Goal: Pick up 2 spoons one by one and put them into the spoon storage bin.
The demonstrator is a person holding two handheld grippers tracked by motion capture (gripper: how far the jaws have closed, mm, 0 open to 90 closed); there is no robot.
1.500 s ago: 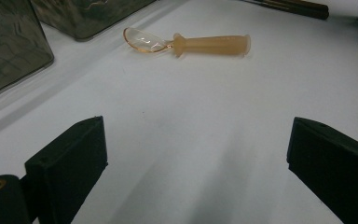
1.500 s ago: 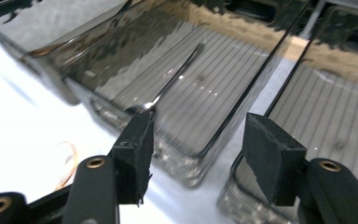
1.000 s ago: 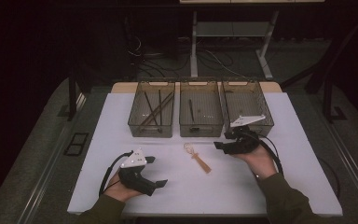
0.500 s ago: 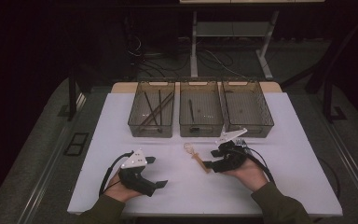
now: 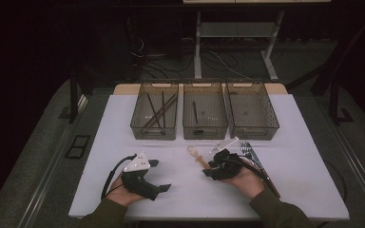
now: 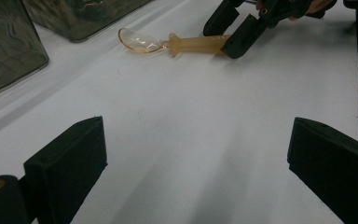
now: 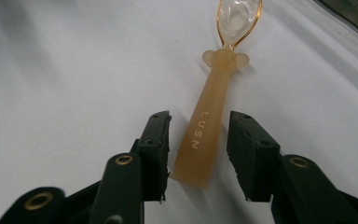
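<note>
Covering the table, white sheet; dark room, cables behind.

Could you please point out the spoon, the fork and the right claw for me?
spoon [image 7: 204,135], right gripper view, middle of its handle
fork [image 5: 248,149], high view, its prongs
right claw [image 7: 198,156], right gripper view, midway between its fingertips

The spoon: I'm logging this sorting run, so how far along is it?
Done: sticks lie in the left bin, one utensil in the middle bin. In hand: the right gripper has just been closing around the spoon handle, not yet pressing it. Left: lifting it, then the fork on the table. The left gripper is open.
</note>
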